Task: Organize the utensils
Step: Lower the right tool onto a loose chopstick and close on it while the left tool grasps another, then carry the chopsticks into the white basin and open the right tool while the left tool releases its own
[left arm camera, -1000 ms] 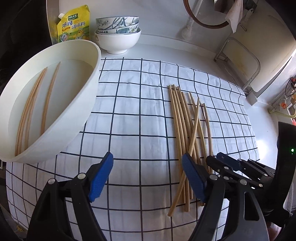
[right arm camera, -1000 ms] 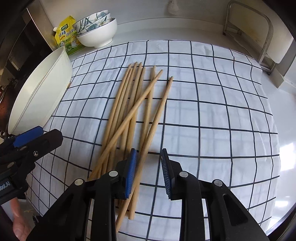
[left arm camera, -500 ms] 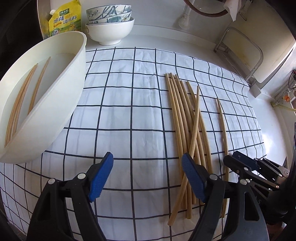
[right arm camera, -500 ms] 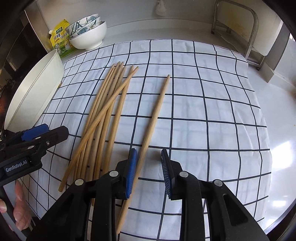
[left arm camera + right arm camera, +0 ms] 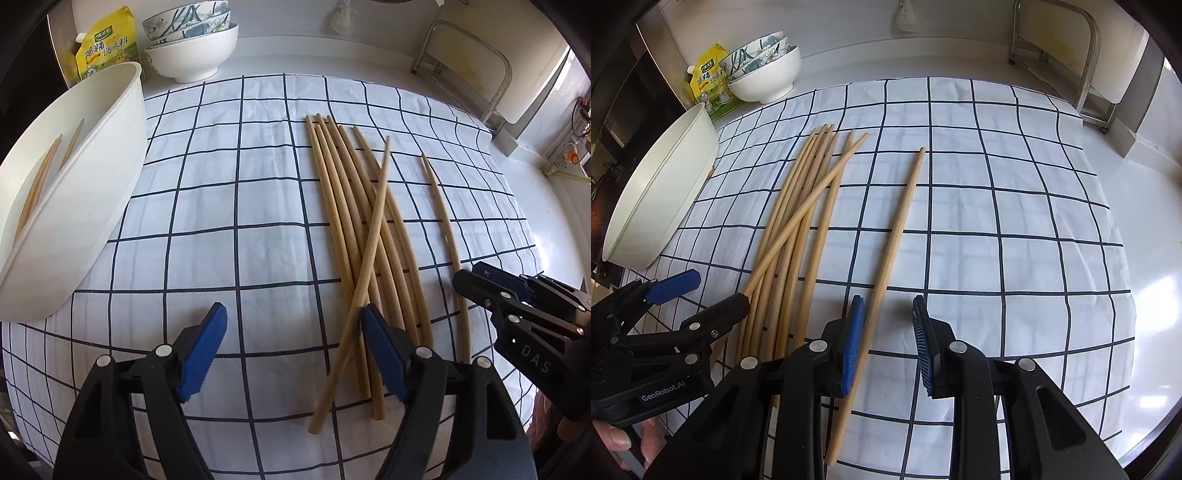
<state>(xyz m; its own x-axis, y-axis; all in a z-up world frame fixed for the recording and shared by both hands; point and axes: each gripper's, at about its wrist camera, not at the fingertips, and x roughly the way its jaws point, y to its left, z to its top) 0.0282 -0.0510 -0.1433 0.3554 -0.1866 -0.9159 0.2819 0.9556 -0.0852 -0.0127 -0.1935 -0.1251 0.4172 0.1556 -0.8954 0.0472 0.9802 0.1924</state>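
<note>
Several wooden chopsticks point(image 5: 351, 221) lie bundled on the checked cloth point(image 5: 221, 206), one crossing the others at a slant. A single chopstick point(image 5: 445, 229) lies apart to their right. My left gripper point(image 5: 291, 312) hovers over the bundle's near end, left of it. Its jaws are wide and closing, and the slanted stick runs just inside the right pad, not pinched. My right gripper point(image 5: 888, 301) is open low over the single chopstick point(image 5: 897, 229), which runs along its left pad with a gap to the other. The white basin point(image 5: 92, 206) on the left holds a few chopsticks point(image 5: 40, 181).
Stacked bowls point(image 5: 192, 51) and a yellow pouch point(image 5: 103, 48) stand at the back left. A metal rack point(image 5: 469, 70) stands at the back right. The cloth's right edge meets the bare white counter point(image 5: 1145, 258). A hand point(image 5: 624, 443) grips the left tool.
One chopstick has been slid right, away from the bundle, along with my right gripper. My left gripper has sunk and moved closer to the bundle, and the basin has shifted to the view's left edge.
</note>
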